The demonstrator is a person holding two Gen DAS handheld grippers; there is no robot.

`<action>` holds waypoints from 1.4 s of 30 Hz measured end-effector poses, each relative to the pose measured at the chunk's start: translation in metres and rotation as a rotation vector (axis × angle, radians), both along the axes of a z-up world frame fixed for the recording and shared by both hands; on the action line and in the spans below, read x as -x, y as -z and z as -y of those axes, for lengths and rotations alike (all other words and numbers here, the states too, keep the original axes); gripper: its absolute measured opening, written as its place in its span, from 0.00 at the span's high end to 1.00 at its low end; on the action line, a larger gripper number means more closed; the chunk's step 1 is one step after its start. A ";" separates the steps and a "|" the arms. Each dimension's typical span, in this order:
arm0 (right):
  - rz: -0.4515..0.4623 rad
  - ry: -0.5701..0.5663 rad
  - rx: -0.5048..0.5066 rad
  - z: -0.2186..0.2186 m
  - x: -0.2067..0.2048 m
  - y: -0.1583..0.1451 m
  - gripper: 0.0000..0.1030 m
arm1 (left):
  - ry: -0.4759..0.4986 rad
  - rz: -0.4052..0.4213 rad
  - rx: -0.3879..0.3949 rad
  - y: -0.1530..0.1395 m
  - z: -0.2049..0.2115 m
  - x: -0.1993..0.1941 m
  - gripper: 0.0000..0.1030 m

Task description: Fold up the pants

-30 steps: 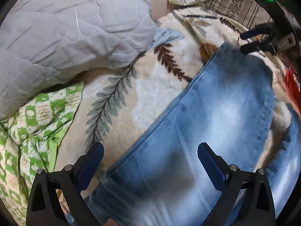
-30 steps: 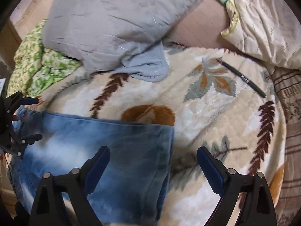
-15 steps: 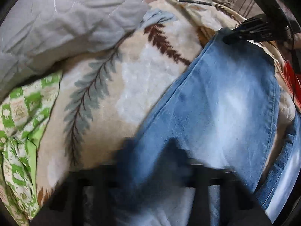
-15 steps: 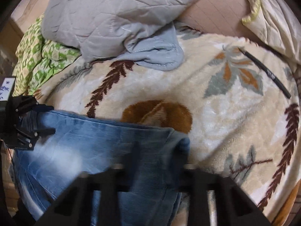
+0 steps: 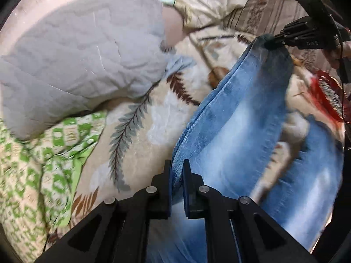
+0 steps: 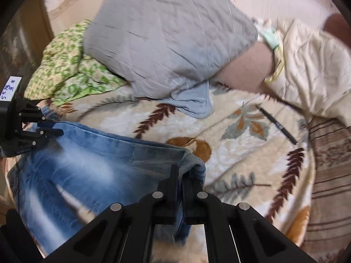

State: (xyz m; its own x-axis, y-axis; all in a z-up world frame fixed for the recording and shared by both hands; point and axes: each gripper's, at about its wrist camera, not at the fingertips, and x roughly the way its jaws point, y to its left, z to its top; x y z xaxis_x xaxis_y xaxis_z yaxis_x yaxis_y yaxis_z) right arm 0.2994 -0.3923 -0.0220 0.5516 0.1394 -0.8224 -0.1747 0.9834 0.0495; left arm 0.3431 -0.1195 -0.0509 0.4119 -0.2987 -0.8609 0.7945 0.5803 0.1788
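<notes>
Blue faded jeans (image 5: 241, 118) lie on a cream leaf-patterned blanket (image 5: 140, 114). My left gripper (image 5: 177, 175) is shut on the jeans' side edge and lifts it. In the left wrist view my right gripper (image 5: 276, 41) pinches the far corner of the same leg. In the right wrist view my right gripper (image 6: 179, 177) is shut on a bunched corner of the jeans (image 6: 92, 162). My left gripper (image 6: 50, 129) shows there at the far left, clamped on the jeans' edge. The leg hangs stretched between the two grippers.
A grey quilted pillow (image 6: 166, 35) and a green patterned cloth (image 6: 70, 72) lie behind the jeans. A black pen (image 6: 278, 126) lies on the blanket (image 6: 241, 153) to the right. A cream cushion (image 6: 311, 70) and striped bedding (image 6: 329, 164) sit at the right.
Both grippers were open above the jeans a second ago. They dropped onto the denim, shut on its edge and corner, and have lifted the leg.
</notes>
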 end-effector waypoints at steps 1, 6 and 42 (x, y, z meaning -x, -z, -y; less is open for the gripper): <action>0.008 -0.004 0.004 -0.003 0.008 -0.004 0.98 | -0.001 0.020 0.009 -0.008 -0.006 0.014 0.92; 0.029 0.003 -0.056 -0.014 0.074 -0.014 0.98 | 0.008 0.090 0.042 -0.032 -0.019 0.079 0.92; -0.191 -0.087 0.068 -0.051 0.260 0.088 0.97 | -0.001 0.036 0.011 0.100 -0.020 0.282 0.92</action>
State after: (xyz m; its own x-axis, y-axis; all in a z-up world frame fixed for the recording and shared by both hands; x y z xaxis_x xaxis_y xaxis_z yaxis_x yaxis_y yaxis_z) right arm 0.0399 -0.3416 -0.1099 0.3730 0.1200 -0.9201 -0.2527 0.9673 0.0237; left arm 0.0613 -0.0994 -0.1511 0.4433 -0.3081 -0.8418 0.7871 0.5832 0.2010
